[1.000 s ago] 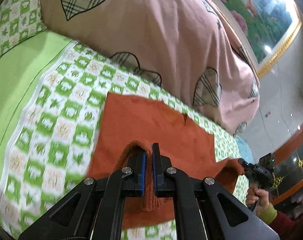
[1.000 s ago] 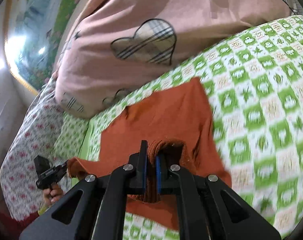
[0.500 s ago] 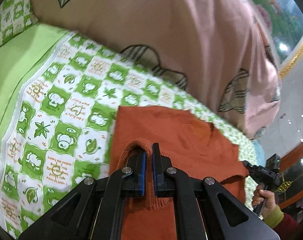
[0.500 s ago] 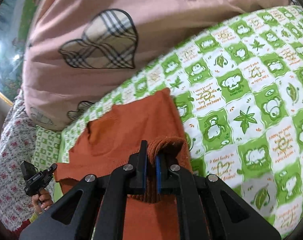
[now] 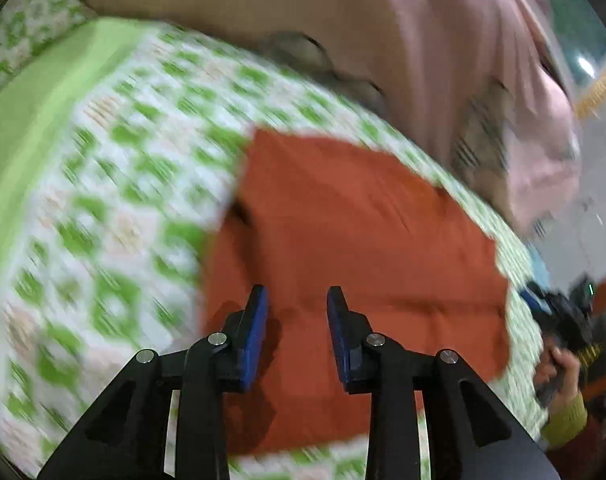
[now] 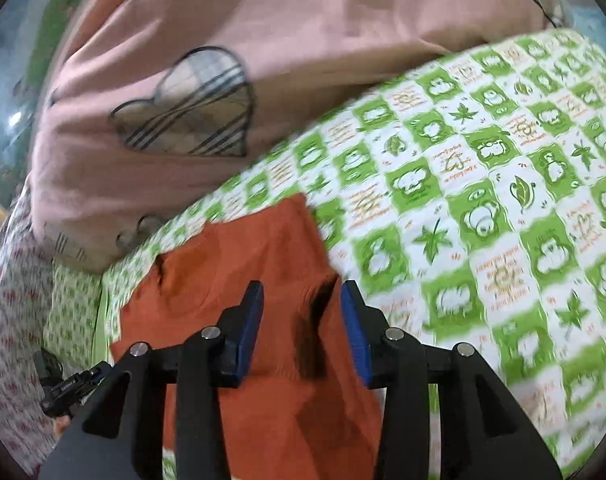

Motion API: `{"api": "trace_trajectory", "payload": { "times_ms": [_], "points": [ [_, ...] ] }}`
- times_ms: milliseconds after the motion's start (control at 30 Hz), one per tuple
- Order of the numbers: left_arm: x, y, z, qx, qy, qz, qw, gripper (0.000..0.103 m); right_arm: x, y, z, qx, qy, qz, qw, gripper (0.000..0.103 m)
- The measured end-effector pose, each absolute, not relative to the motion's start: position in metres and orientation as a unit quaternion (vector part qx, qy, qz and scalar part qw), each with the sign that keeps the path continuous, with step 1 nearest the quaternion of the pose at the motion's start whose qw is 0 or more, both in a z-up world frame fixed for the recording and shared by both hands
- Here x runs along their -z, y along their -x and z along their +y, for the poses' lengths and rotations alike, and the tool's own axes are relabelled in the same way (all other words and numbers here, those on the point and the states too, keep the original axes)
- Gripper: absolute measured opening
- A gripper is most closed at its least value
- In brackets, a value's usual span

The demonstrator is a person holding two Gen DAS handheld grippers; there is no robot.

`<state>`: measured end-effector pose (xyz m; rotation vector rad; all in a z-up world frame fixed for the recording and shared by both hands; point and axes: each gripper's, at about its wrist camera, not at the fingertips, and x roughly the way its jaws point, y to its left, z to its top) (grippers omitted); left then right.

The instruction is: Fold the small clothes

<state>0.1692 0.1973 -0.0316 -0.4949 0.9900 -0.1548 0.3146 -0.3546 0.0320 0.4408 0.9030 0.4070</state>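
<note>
In the left wrist view, the left gripper (image 5: 297,300) is spread, with nothing between its blue pads (image 5: 256,330). Under it the orange garment (image 5: 367,240) lies flat on the green checked sheet (image 5: 115,184), near the pink quilt (image 5: 403,40). This picture is blurred, so small wrinkles cannot be judged.

In the right wrist view, the right gripper (image 6: 301,300) is also spread and empty, above the garment's near right part. A dark crease (image 6: 317,328) shows between the fingers, beside the garment's right edge.

The risk, I think: the loose top layer can slide or spring open, because nothing holds it. A finger passing low can also catch this crease and spoil the fold.
</note>
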Motion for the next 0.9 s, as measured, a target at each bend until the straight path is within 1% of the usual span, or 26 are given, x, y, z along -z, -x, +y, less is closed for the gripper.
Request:
{"api": "trace_trajectory", "payload": {
  "times_ms": [33, 67, 200, 267, 367, 433, 467, 600, 700, 733, 767, 900],
  "points": [
    [0.036, -0.165, 0.184, 0.088, 0.227, 0.480, 0.842, 0.032, -0.034, -0.305, -0.346, -0.214, -0.196, 0.428, 0.856, 0.042],
    [0.044, -0.162, 0.165, 0.108, 0.215, 0.498, 0.833, 0.033, -0.032, -0.295, -0.332, -0.248, -0.172, 0.433, 0.849, 0.042],
    [0.071, -0.174, 0.107, 0.136, 0.142, 0.544, 0.816, 0.032, -0.002, -0.272, -0.265, -0.337, -0.048, 0.494, 0.800, 0.042],
    [0.071, -0.186, 0.098, 0.138, 0.119, 0.541, 0.821, 0.034, 0.016, -0.271, -0.235, -0.364, 0.011, 0.517, 0.774, 0.041],
    [0.065, -0.216, 0.104, 0.140, 0.102, 0.531, 0.830, 0.034, 0.020, -0.288, -0.218, -0.351, 0.067, 0.505, 0.785, 0.041],
    [0.059, -0.243, 0.120, 0.118, 0.096, 0.521, 0.840, 0.029, 0.013, -0.310, -0.223, -0.315, 0.068, 0.489, 0.811, 0.038],
    [0.056, -0.254, 0.128, 0.111, 0.102, 0.518, 0.842, 0.028, 0.007, -0.328, -0.231, -0.290, 0.051, 0.479, 0.827, 0.038],
    [0.032, -0.291, 0.173, 0.057, 0.145, 0.480, 0.863, 0.027, -0.019, -0.371, -0.265, -0.210, -0.024, 0.439, 0.873, 0.038],
    [0.013, -0.299, 0.205, 0.015, 0.186, 0.444, 0.876, 0.038, -0.033, -0.380, -0.281, -0.181, -0.054, 0.421, 0.887, 0.038],
    [0.010, -0.298, 0.212, 0.002, 0.194, 0.438, 0.878, 0.046, -0.036, -0.379, -0.284, -0.176, -0.057, 0.419, 0.889, 0.038],
    [0.007, -0.294, 0.218, -0.009, 0.202, 0.430, 0.880, 0.047, -0.036, -0.376, -0.286, -0.174, -0.059, 0.419, 0.889, 0.038],
    [0.007, -0.266, 0.223, -0.012, 0.221, 0.430, 0.875, 0.048, -0.035, -0.353, -0.293, -0.186, -0.072, 0.425, 0.883, 0.038]
  ]
}}
